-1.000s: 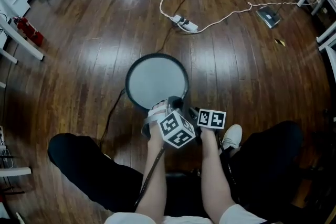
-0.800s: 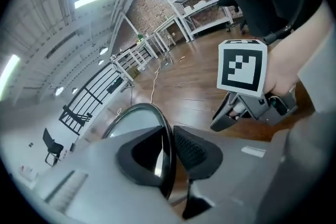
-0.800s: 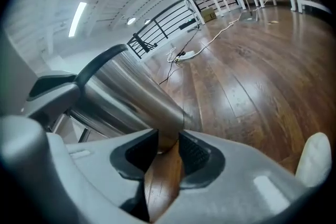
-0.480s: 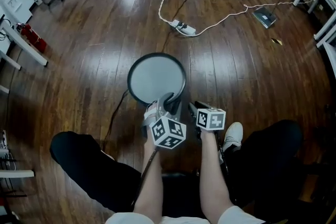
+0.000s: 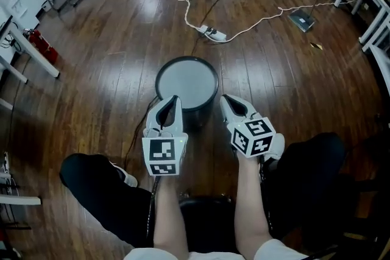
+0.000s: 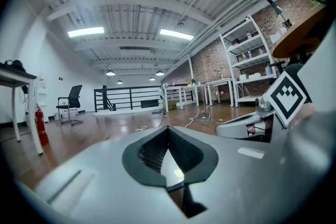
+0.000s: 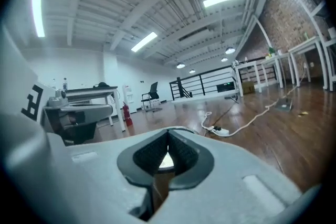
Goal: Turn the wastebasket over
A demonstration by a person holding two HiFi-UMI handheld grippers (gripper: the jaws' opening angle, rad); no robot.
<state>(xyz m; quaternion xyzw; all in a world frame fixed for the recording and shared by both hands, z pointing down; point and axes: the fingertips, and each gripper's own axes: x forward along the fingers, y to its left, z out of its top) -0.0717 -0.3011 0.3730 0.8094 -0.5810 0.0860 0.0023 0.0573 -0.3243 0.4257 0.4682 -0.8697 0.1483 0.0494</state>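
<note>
Round wastebasket [image 5: 186, 83] on the wooden floor [image 5: 109, 70], just ahead of left gripper [image 5: 172, 100] and right gripper [image 5: 225, 100], fingers of both just closed, empty; likely light, stiff, smooth-walled (grip advised at opposite sides of the rim).

Grey-topped black wastebasket [image 5: 186, 83], brown plank floor [image 5: 97, 70], white power strip [image 5: 213, 33]

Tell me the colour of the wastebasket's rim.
Black, around a pale grey middle. The wastebasket shows best in the head view.
</note>
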